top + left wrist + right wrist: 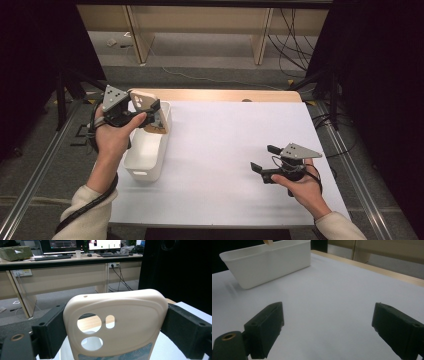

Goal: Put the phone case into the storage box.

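Observation:
A cream phone case [146,111] with camera cut-outs is clamped across its width in my left gripper [150,111], held above the far end of the white bin [134,162] at the table's left. In the left gripper view the phone case [125,322] spans the space between both black jaws, which press its two edges. My right gripper [264,157] rests low over the white table at the right, jaws wide apart and pointing left. Between the jaws of the right gripper [327,332] there is only bare table surface, and the white bin [269,262] stands farther off.
The table [225,150] has a white cover with a wooden strip [225,95] along its far edge. Desks and loose cables stand on the floor beyond. Metal rails run along both sides of the table.

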`<state>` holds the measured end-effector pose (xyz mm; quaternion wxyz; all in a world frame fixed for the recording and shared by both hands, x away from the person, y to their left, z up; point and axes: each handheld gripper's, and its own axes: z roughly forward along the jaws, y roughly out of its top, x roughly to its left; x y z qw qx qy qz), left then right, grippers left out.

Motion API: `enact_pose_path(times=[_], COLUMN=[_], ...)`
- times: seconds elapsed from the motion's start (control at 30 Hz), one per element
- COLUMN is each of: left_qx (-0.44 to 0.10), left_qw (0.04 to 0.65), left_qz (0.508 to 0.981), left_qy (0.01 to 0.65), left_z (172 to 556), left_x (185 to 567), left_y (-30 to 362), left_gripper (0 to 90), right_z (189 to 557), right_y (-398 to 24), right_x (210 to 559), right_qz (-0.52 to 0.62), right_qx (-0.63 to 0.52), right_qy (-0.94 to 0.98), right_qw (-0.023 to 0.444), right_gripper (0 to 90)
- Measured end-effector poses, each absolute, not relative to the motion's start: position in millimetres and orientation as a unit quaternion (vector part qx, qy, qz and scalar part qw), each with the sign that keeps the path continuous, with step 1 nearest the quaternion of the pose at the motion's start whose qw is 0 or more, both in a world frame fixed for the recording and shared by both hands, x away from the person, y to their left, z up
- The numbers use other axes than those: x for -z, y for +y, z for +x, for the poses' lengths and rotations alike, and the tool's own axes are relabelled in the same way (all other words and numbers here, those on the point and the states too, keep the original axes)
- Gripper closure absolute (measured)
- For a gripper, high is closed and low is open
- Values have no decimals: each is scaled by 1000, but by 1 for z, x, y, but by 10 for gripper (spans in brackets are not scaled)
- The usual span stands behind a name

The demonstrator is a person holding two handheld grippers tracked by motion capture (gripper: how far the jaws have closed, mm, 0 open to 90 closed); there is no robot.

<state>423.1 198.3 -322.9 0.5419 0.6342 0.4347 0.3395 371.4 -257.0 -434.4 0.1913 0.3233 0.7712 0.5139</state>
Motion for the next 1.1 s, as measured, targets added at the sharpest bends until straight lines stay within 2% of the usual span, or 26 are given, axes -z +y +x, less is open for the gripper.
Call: enact_pose_path(times=[1.1], left_qx=[-351], left_qw=[528], left_qz=[634], left_qy=[444], left_z=[426], left_x=[327], left_y=[205], left_gripper=[109], right_z=[371], right_y=[-257], right_x=[434], right_qz=[325], right_qx=[-513], right_qy=[772], right_qw=[190], right_gripper=[114])
